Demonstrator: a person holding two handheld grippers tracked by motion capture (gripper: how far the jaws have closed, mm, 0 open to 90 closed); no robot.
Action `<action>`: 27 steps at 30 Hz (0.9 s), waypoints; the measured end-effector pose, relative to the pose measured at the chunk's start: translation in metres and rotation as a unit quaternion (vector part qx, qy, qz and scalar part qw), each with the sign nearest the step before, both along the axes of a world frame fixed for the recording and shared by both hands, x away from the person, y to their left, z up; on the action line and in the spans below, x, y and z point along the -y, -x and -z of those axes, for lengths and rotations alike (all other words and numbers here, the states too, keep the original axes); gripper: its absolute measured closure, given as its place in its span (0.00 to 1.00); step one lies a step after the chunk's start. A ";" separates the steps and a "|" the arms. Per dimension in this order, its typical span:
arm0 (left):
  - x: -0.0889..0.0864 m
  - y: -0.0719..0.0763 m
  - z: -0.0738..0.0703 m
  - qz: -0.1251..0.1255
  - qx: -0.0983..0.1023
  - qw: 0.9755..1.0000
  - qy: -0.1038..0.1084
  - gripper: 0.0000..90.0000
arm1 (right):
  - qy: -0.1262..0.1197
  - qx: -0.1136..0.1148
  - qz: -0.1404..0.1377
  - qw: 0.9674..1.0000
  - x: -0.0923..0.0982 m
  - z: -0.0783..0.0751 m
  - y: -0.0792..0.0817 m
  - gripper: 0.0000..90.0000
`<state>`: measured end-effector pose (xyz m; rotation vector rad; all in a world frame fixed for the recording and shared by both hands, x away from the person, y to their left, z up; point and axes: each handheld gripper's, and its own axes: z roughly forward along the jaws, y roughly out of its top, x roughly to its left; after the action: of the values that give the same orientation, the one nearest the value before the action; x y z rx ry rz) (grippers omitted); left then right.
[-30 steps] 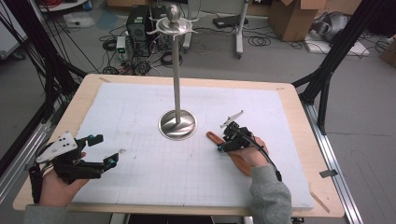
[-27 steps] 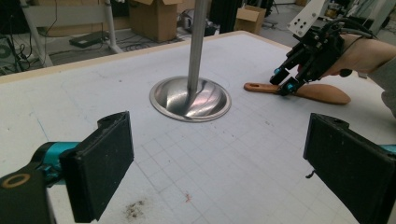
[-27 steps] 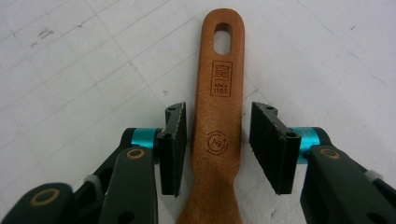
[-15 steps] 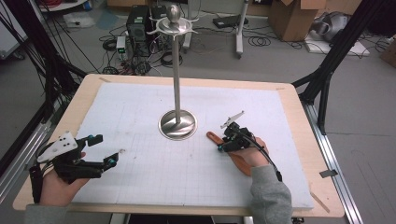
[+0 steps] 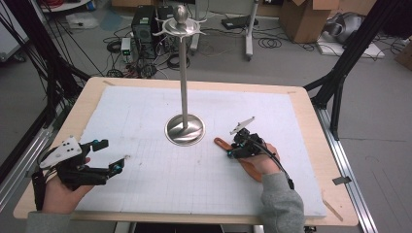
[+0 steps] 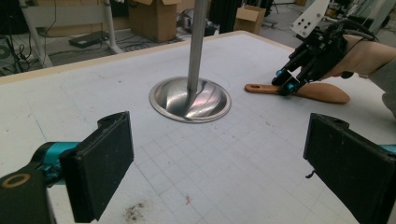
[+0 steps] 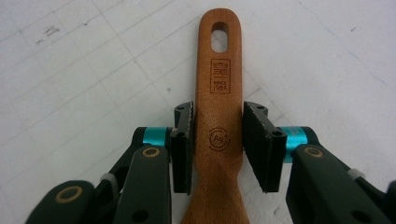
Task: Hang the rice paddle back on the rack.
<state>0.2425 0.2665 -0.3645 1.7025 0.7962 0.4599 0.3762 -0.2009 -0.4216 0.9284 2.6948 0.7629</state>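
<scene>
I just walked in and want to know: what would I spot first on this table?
Probably the tall shiny metal stand, rising from its round base in the middle of the white mat. Right of it lies a wooden spatula, its handle between the jaws of the right gripper, which have just been closing around it. The left gripper rests open at the mat's left edge.

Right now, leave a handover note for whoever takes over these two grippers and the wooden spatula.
Right gripper: jaws either side of the wooden spatula handle, just been closing; pads at its edges, firm grip not certain.
Left gripper: open, nothing held, at the mat's near left.
Spatula lies flat on the white mat, right of the steel stand, its hanging hole toward the base.
Done: gripper lined up on handle.
Left: finish the grip, lift; probably hang it on the stand's top hooks.
</scene>
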 end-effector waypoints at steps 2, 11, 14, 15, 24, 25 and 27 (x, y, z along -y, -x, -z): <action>0.001 -0.001 0.001 0.000 -0.002 1.000 0.001 0.10 | 0.002 0.003 -0.001 1.000 0.000 0.000 0.000 0.72; 0.002 -0.003 0.000 0.003 -0.001 1.000 0.001 0.10 | -0.021 0.018 0.000 1.000 0.005 -0.008 0.004 0.72; 0.004 -0.005 0.000 0.006 -0.002 1.000 0.002 0.10 | -0.040 0.028 0.003 0.999 0.009 -0.015 0.007 0.72; 0.005 -0.005 0.000 0.007 -0.003 1.000 0.000 0.10 | -0.044 0.032 0.002 0.999 0.011 -0.017 0.008 0.72; 0.010 -0.009 0.001 0.013 -0.004 1.000 0.001 0.10 | -0.080 0.071 0.033 0.994 0.023 -0.031 0.014 0.72; 0.010 -0.010 0.001 0.015 -0.003 1.000 -0.001 0.10 | -0.082 0.071 0.035 0.993 0.023 -0.032 0.015 0.72; 0.011 -0.011 0.001 0.016 -0.004 1.000 0.000 0.10 | -0.087 0.075 0.034 0.993 0.025 -0.034 0.016 0.72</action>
<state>0.2531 0.2555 -0.3657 1.7167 0.7738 0.4314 0.3599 -0.2260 -0.3878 0.9529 2.4864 1.0223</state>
